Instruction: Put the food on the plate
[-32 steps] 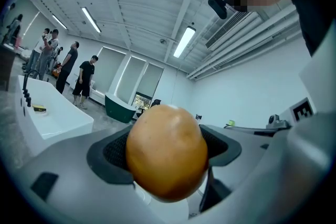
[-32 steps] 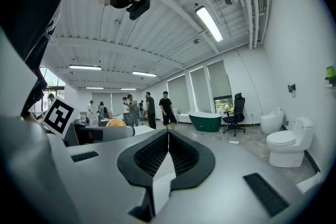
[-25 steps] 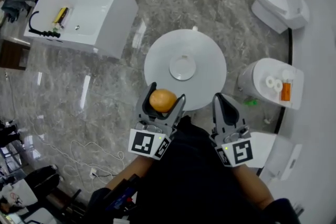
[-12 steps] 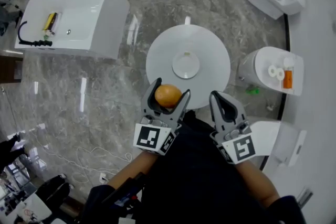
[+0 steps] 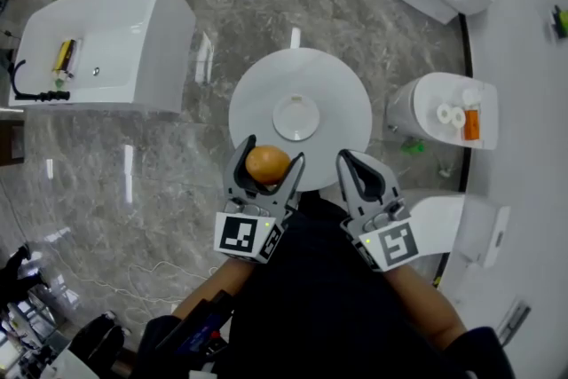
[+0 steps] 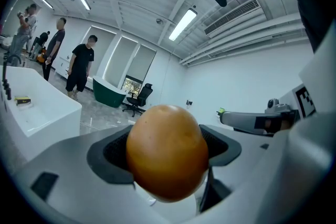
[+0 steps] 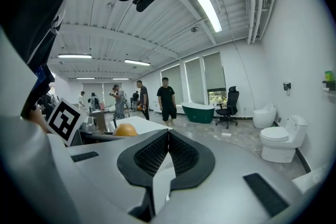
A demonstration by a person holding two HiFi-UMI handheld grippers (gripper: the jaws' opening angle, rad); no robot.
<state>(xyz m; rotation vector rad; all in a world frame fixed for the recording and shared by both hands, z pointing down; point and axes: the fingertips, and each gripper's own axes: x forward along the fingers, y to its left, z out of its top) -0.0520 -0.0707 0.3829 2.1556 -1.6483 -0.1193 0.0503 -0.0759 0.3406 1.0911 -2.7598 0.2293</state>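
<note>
A round orange fruit (image 5: 267,164) is clamped between the jaws of the left gripper (image 5: 270,155). The right gripper (image 5: 348,161) is held closed and empty. A small round white plate (image 5: 295,117) is seen just ahead of both.

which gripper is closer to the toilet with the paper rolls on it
Right. The right gripper is just left of the toilet; the left gripper, holding the orange, sits farther left.

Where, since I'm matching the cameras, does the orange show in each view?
Head view: orange low centre, in the left gripper.
Left gripper view: centre, filling the jaws.
Right gripper view: small, left of centre.
Shared landmark: the right gripper, shut, in all three.
</note>
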